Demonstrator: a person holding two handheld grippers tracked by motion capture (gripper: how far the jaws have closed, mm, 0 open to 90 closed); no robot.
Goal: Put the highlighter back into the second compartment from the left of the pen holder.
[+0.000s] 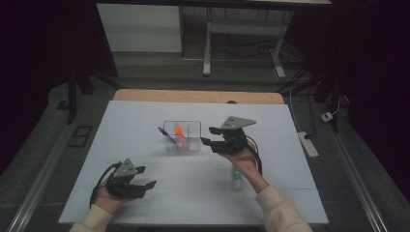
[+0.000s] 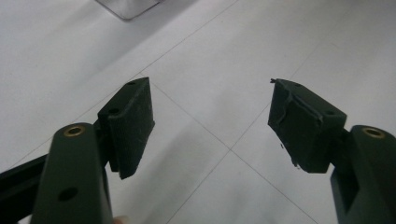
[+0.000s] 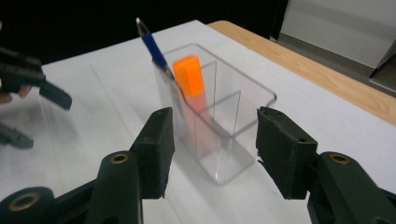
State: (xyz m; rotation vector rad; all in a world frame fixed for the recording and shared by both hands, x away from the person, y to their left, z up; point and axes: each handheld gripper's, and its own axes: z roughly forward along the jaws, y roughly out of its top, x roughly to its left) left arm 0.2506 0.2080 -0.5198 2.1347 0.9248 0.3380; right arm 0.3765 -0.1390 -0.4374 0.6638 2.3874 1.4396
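The clear plastic divided organiser box (image 3: 219, 126) stands upright on the white table (image 1: 145, 121), near its middle. An orange highlighter (image 3: 189, 79) and a blue ballpoint pen (image 3: 153, 46) stand in the box, long axes near vertical; the pen leans, tip up and away from the highlighter. The right gripper (image 3: 212, 149) is close to the box, jaws spread and empty. Being light, the box could skid or tip if a jaw knocked its wall, spilling both. The white tube (image 1: 236, 178) lies by the right forearm, where a sleeve could roll it. The left gripper (image 2: 210, 126) hovers apart, jaws spread, empty.
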